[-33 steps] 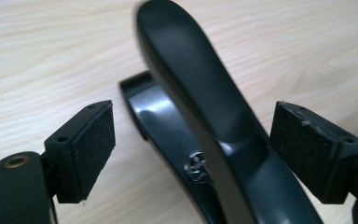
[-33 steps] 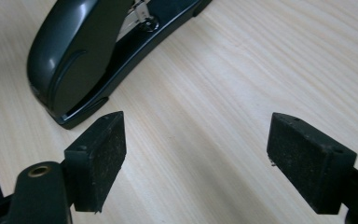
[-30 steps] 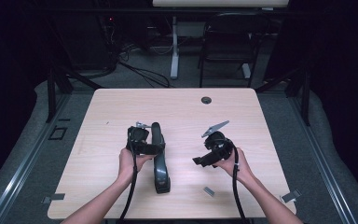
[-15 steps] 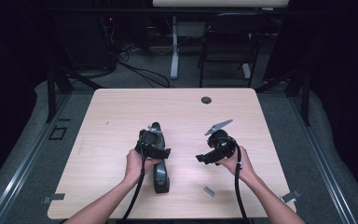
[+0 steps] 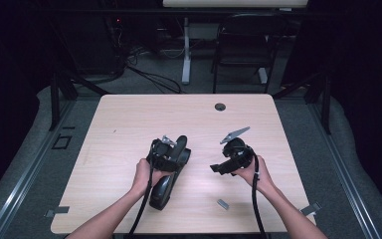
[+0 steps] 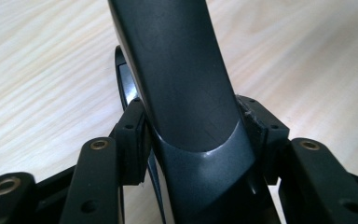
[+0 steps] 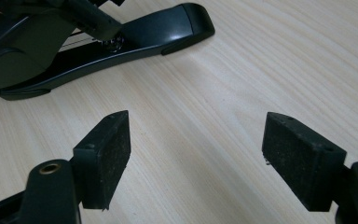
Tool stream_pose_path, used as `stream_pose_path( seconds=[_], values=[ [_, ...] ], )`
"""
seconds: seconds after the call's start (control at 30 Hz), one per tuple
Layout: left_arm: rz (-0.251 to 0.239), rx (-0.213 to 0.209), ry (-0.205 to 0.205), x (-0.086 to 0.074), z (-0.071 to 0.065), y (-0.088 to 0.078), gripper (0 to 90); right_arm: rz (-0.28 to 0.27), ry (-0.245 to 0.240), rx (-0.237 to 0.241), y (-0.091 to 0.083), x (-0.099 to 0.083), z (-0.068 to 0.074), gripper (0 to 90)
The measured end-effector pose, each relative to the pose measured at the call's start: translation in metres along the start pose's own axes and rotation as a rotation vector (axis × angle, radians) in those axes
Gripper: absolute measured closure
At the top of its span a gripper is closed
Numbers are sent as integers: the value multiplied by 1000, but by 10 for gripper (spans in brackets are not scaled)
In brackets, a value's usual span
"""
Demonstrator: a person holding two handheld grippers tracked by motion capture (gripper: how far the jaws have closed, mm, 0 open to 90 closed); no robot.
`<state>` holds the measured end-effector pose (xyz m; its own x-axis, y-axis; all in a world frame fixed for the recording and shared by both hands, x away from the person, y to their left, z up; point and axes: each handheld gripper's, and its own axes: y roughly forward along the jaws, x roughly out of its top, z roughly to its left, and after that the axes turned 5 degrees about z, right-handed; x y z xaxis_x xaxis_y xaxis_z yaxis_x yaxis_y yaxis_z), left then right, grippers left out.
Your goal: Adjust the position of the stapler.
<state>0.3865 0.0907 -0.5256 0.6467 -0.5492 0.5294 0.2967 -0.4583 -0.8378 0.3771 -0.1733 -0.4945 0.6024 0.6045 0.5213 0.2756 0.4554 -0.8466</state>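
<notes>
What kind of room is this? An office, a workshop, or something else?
Probably a lab or recording room rather than an office. A lone wooden table stands in a dark space, cables trail over the floor behind it, and a person works a black stapler with a cabled claw in each hand.

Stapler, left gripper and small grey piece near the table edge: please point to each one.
stapler [image 5: 161, 191], high view, its near end.
left gripper [image 6: 191, 135], left gripper view, between its pads.
small grey piece [image 5: 223, 204], high view, its middle.

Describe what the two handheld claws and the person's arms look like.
Both claws, left claw and right claw, are black, with flat black pads and brass-coloured pivot pins. A grey three-cornered plate tops the right one. A black cable trails from each. Forearms are bare, sleeveless.
</notes>
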Motion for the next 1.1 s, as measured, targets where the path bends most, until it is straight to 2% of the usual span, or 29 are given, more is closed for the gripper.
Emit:
stream_pose_path(
  seconds=[0.13,0.2,0.27,0.33,0.43,0.57,0.67,0.8,0.87,0.93,0.97,1.0,1.03,1.1],
  values=[
    [-4,-70,52,0,1,1,521,0,-4,1,1,0,0,237],
    [-5,-85,63,0,0,1,525,-1,-6,2,1,0,0,237],
    [-5,-123,94,0,1,2,529,4,-19,9,0,0,-1,233],
    [-3,-127,109,0,-1,2,530,6,-24,10,0,0,-1,226],
    [0,-167,147,0,-2,3,538,3,-34,20,0,0,-1,217],
    [13,-196,226,2,-7,4,545,4,-38,25,1,0,-1,217],
    [26,-197,263,2,-10,4,547,5,-43,23,2,0,0,239],
    [27,-197,281,2,-10,4,543,7,-53,26,1,0,1,245],
    [13,-210,274,2,-7,0,513,13,-63,29,3,1,1,244],
    [-3,-206,245,3,-3,-7,390,13,-63,39,4,1,3,233],
    [-27,-206,221,2,0,-13,315,14,-74,39,4,2,4,224],
    [-40,-205,210,1,2,-17,315,14,-74,39,4,2,4,224],
    [-43,-203,189,-1,4,-21,247,12,-81,42,3,2,5,209],
    [-52,-211,151,-7,9,-27,217,15,-87,43,3,2,5,201]
  ],
)
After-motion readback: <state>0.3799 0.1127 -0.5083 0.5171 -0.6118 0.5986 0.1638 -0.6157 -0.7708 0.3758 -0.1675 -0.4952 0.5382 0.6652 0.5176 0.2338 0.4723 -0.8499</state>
